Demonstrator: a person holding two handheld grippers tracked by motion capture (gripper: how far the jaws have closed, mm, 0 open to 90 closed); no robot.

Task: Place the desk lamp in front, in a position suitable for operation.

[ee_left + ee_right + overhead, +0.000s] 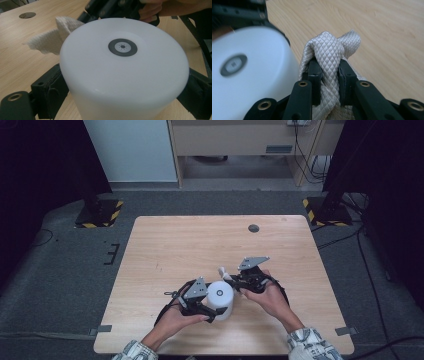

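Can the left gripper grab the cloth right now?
Probably not. The left gripper is shut on the white cylinder, so its jaws are full, and the cylinder stands between it and the quilted cloth. The right gripper already pinches that cloth.

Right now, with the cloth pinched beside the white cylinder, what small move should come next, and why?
Probably bring the cloth onto the white cylinder and begin wiping. The right gripper is shut on the bunched cloth right beside it, and the left gripper clamps the cylinder's sides, so it should stay steady on the table.
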